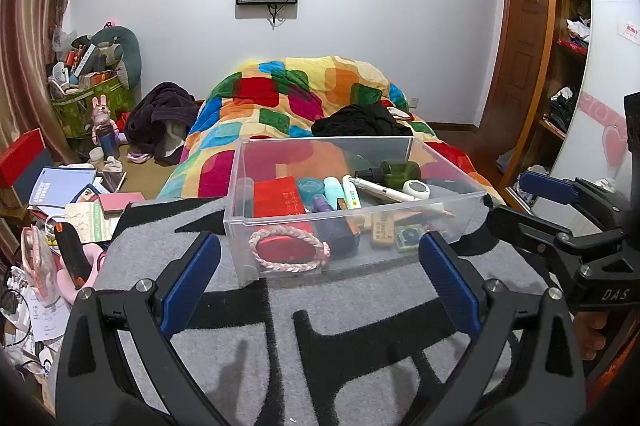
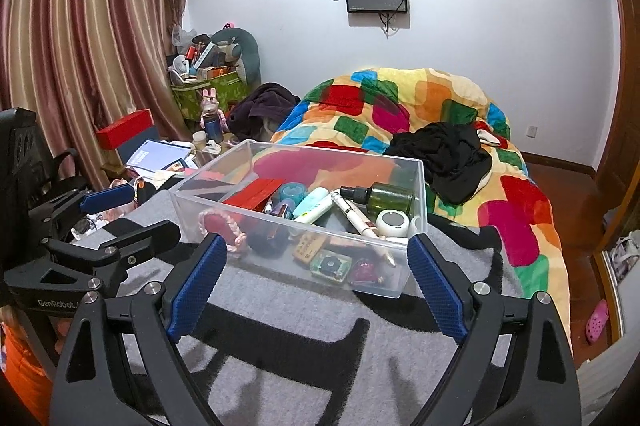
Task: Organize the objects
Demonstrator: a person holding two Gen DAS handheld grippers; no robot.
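A clear plastic bin (image 1: 448,150) stands on the grey and black blanket (image 1: 360,314); it also shows in the right wrist view (image 2: 416,202). It holds several small items: a red pouch (image 1: 276,202), a braided pink ring (image 1: 288,254), a green spray bottle (image 1: 396,172), a white pen (image 1: 380,190) and a round white case (image 1: 416,189). My left gripper (image 1: 320,278) is open and empty just in front of the bin. My right gripper (image 2: 316,286) is open and empty at the bin's near side.
A bed with a colourful quilt (image 2: 440,106) and black clothes (image 2: 444,154) lies behind the bin. Clutter of books, boxes and toys (image 1: 72,194) fills the left. A wooden wardrobe (image 1: 560,66) stands at the right. Curtains (image 2: 80,46) hang at the left.
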